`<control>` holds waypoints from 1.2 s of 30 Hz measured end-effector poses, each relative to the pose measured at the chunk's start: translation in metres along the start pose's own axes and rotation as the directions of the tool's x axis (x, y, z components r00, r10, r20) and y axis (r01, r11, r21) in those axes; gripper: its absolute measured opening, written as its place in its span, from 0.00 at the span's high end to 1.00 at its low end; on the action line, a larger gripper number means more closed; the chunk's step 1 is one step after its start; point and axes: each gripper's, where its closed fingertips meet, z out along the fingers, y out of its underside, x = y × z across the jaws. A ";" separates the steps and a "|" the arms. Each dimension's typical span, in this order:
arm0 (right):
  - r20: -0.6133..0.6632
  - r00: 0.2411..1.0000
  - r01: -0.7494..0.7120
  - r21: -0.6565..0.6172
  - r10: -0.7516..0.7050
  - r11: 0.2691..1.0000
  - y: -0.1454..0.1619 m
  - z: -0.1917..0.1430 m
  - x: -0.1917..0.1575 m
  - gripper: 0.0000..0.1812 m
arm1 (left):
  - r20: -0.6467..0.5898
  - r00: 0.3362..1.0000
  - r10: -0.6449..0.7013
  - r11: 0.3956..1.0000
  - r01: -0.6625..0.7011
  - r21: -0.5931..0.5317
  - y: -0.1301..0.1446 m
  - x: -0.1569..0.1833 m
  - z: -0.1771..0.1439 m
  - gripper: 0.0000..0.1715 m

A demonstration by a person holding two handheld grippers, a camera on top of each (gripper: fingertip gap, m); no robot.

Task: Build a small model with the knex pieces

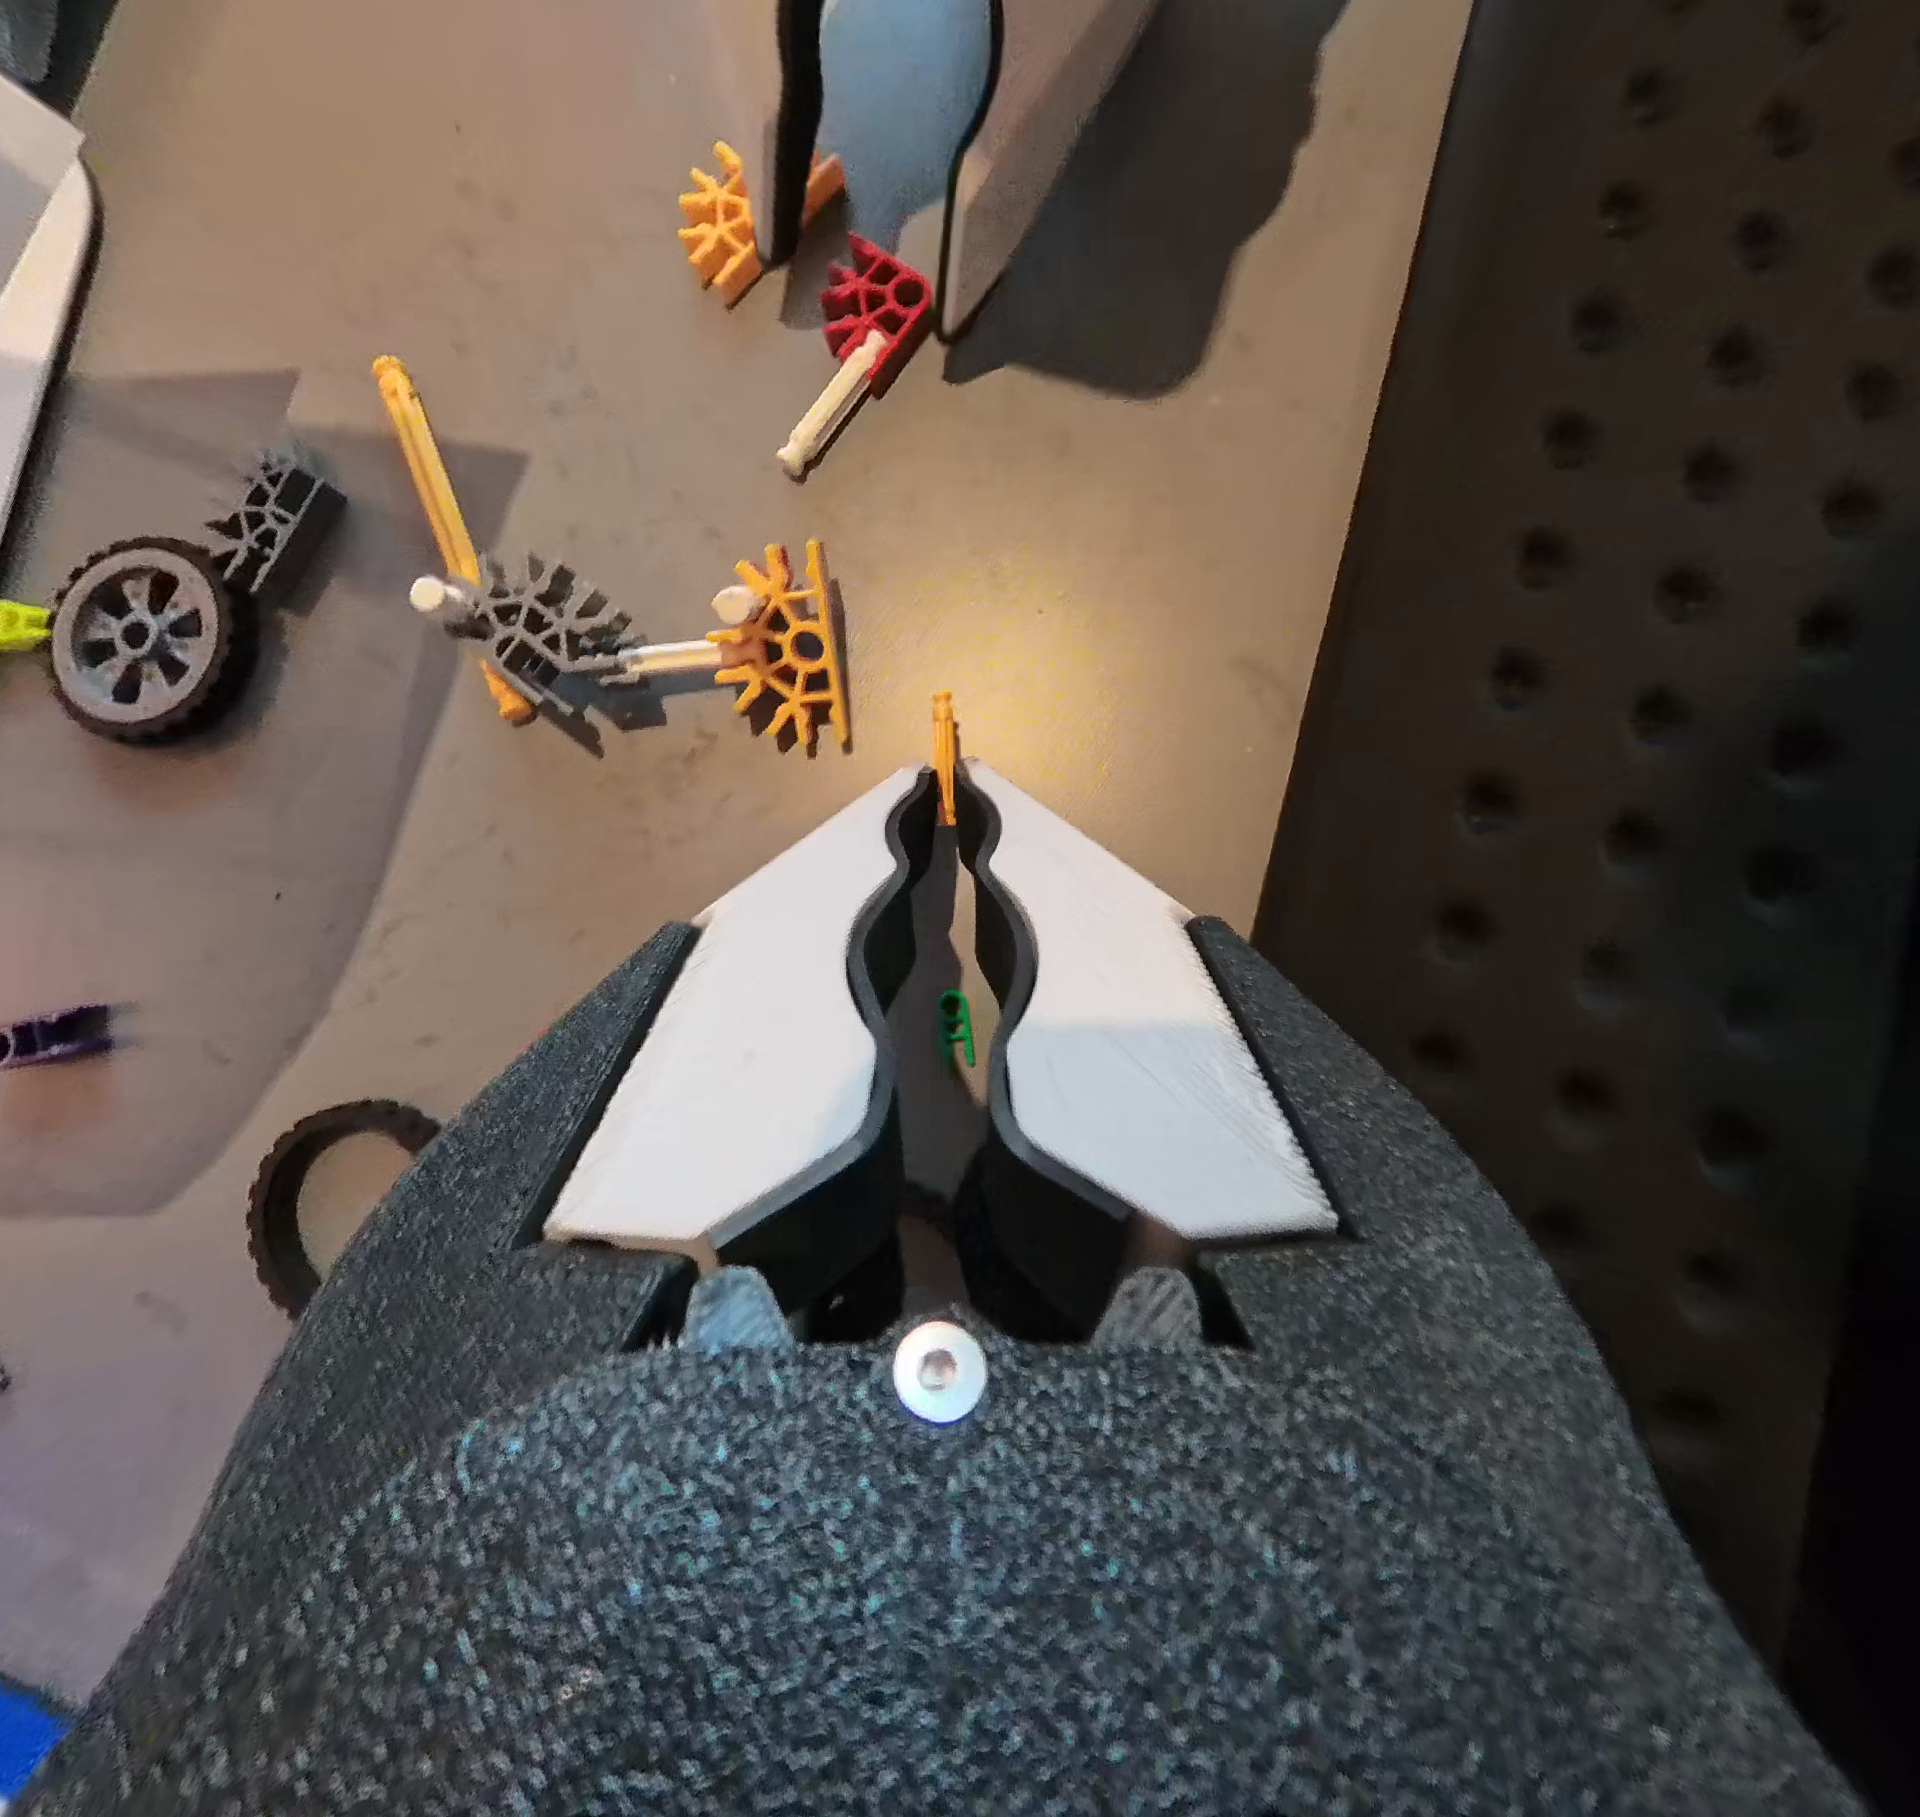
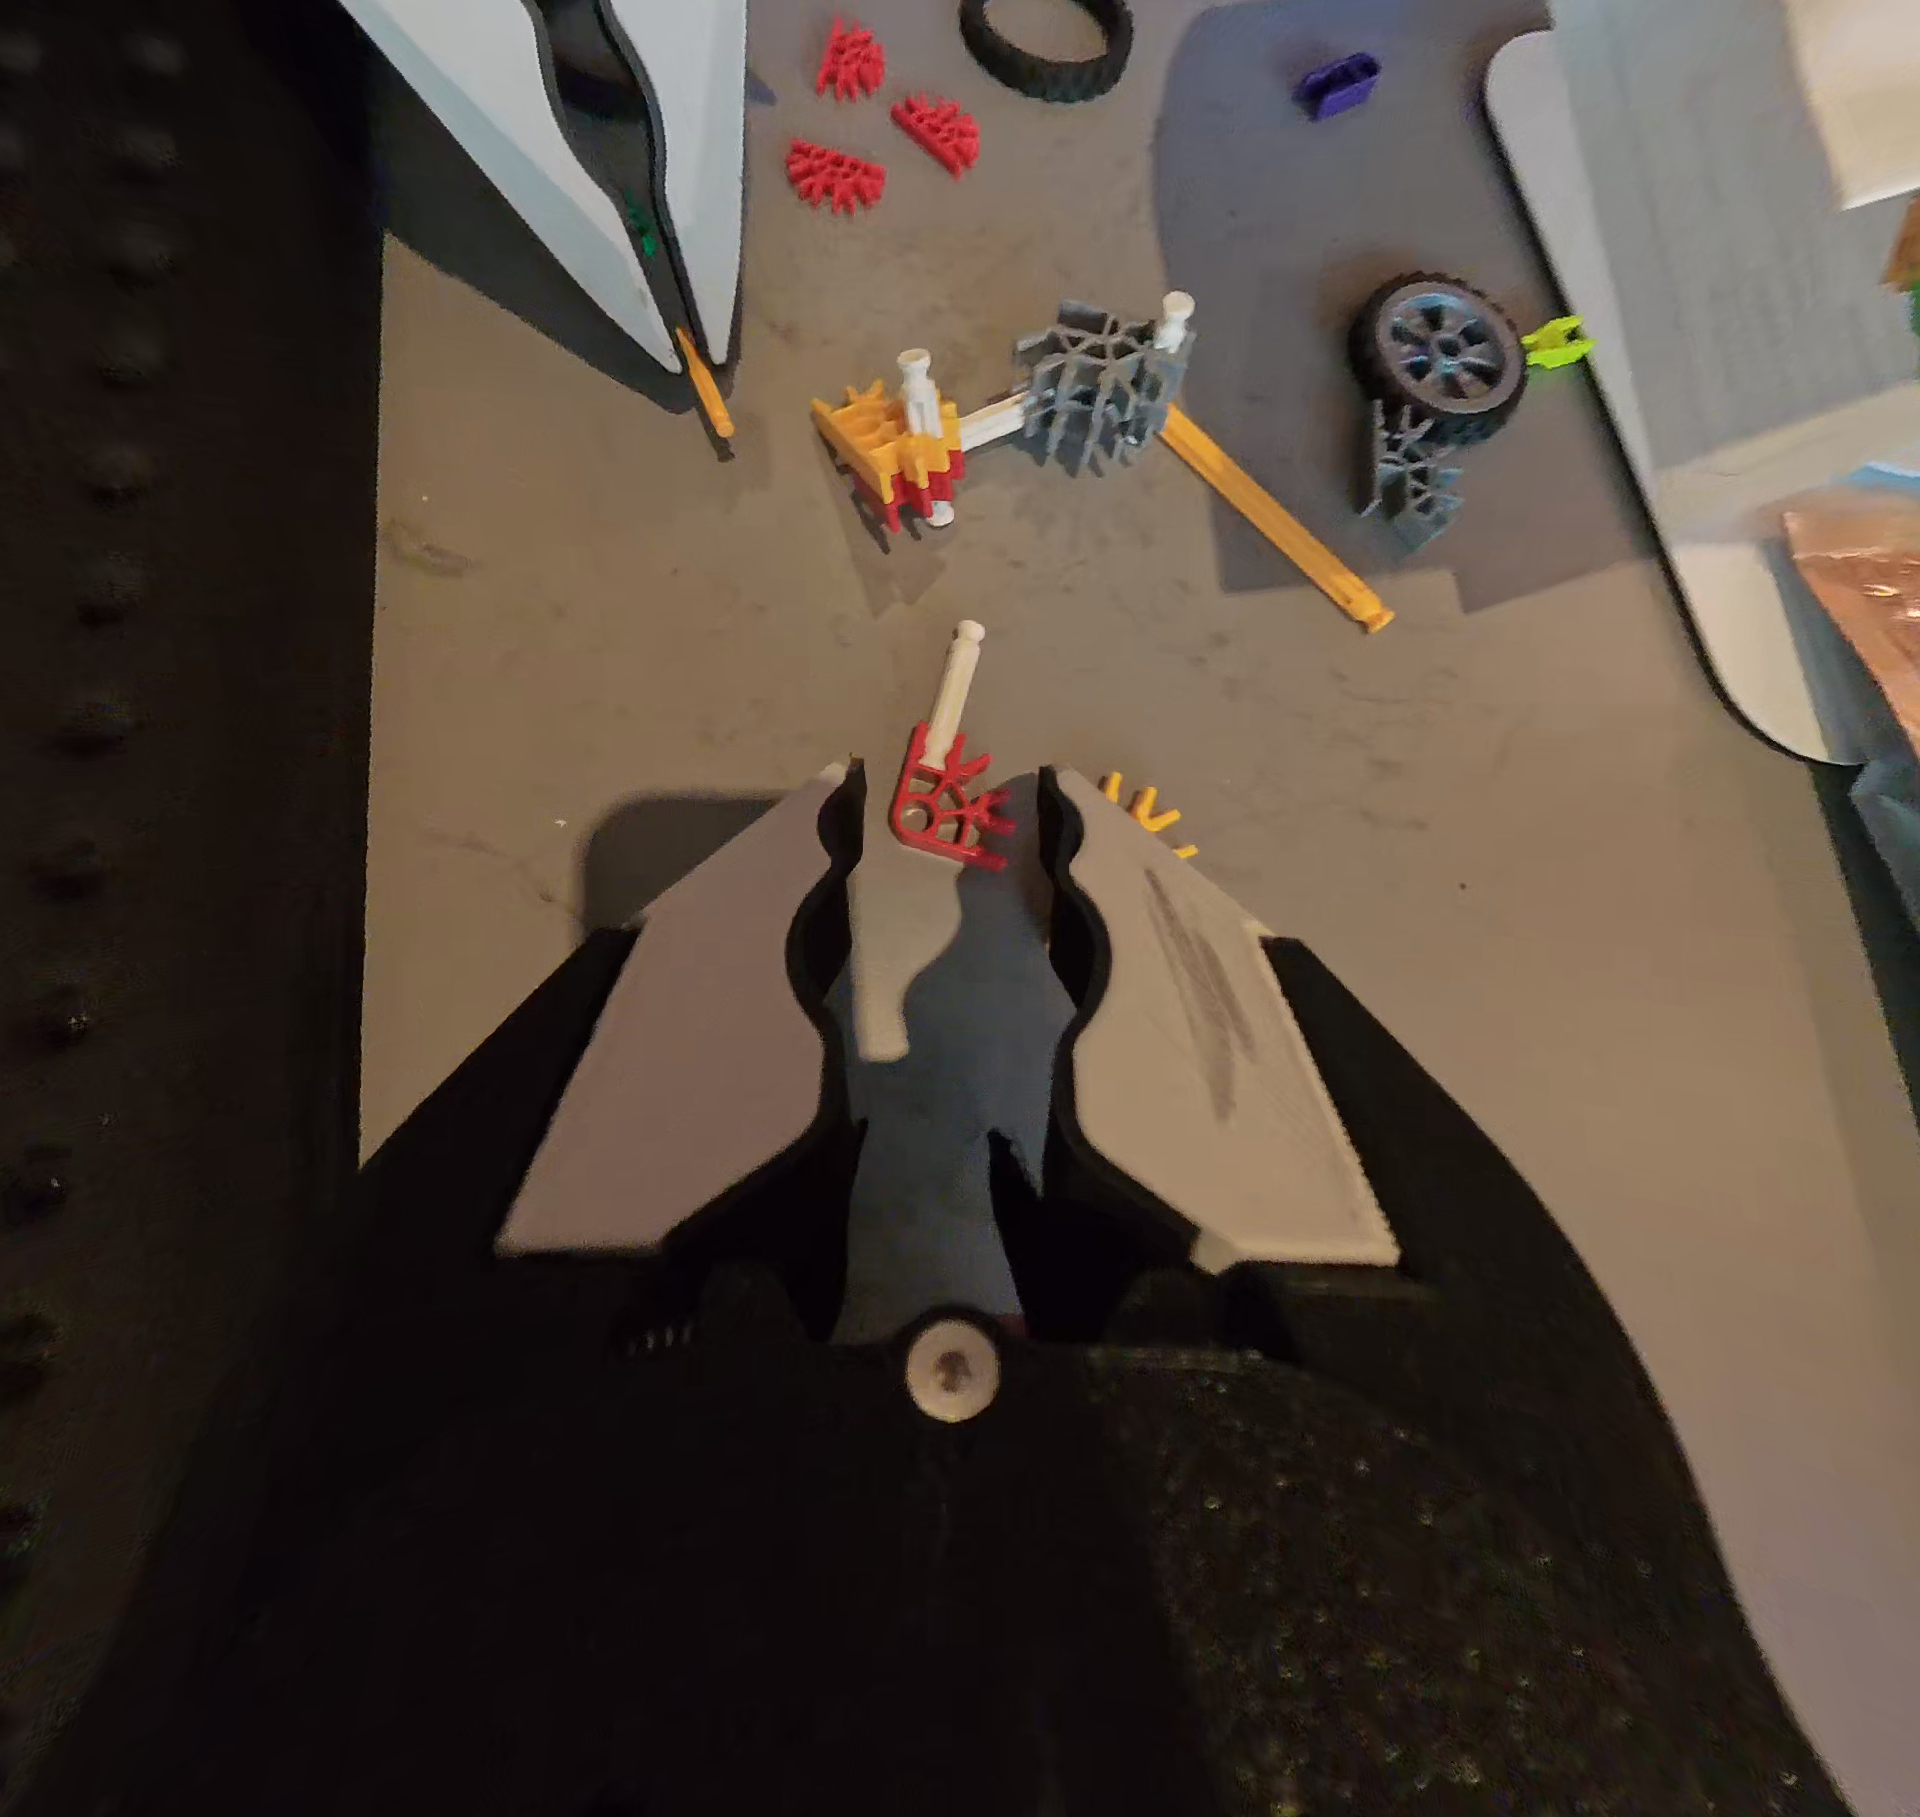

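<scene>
The left gripper point(image 1: 943, 780) was clamped on a short orange rod point(image 1: 943, 744), its end poking past the fingertips above the grey mat point(image 1: 1091, 541). The right gripper point(image 2: 948, 791) stood with fingers parted, a red corner connector point(image 2: 940, 811) with a white rod point(image 2: 958, 681) lying just between the tips and a yellow connector point(image 2: 1148, 806) beside its right finger. Farther off lay a grey-and-yellow assembly point(image 2: 1039, 406), a spoked wheel point(image 2: 1439, 354), a loose tyre point(image 2: 1044, 22) and three red connectors point(image 2: 883, 126).
</scene>
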 end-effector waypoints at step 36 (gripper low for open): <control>0.078 0.993 0.082 0.036 -0.084 0.996 -0.012 -0.005 -0.024 0.88 | 0.092 0.995 -0.023 0.998 0.029 -0.057 0.020 -0.024 -0.045 0.86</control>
